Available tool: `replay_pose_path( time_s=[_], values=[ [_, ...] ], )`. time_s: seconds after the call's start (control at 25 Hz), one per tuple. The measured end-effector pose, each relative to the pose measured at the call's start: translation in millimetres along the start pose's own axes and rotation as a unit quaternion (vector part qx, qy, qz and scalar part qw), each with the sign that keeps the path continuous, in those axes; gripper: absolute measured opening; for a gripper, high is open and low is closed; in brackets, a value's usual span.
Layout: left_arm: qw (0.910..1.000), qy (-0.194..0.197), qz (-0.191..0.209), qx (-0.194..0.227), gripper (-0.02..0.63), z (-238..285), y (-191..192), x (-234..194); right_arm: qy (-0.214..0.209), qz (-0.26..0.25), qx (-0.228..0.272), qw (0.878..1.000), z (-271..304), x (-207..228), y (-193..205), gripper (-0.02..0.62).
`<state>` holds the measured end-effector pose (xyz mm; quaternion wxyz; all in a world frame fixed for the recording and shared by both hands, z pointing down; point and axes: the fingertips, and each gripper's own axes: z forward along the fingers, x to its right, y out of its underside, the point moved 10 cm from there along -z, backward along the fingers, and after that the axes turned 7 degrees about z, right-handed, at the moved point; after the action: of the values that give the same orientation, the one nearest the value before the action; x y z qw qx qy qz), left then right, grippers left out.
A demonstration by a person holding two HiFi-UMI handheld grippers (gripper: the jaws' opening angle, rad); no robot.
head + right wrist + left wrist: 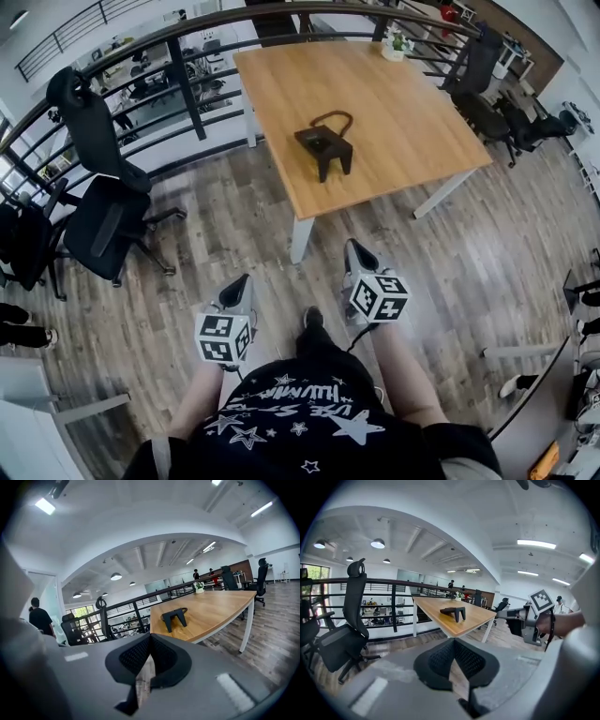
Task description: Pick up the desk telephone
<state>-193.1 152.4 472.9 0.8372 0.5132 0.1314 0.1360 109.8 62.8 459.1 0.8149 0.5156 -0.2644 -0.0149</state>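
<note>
The black angular desk telephone (325, 145) with its looped cord stands near the middle of the light wooden rectangular table (403, 103), well apart from both claws and touched by neither. The left gripper (242, 279) and the right gripper (354, 246) are held side by side over the grey-brown plank floor (234, 225), short of the table's near edge and pointing towards it. Each has its black ribbed pads pressed together at the tips with nothing between them.
</note>
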Motion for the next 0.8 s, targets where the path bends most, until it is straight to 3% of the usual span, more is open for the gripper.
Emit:
replay_pose_path(
  time_s=[0.52, 0.8],
  values=[
    [0.9995, -0.027, 0.012, -0.006, 0.002, 111.3, -59.4, 6.4, -0.024, 0.135, -0.035, 0.990, 97.9, 93.9, -54.6, 0.003],
    [0.9987, -0.049, -0.001, -0.014, 0.002, 155.7, -77.2, 11.9, -0.074, 0.215, -0.063, 0.972, 141.8, 120.3, -68.4, 0.067]
  ],
)
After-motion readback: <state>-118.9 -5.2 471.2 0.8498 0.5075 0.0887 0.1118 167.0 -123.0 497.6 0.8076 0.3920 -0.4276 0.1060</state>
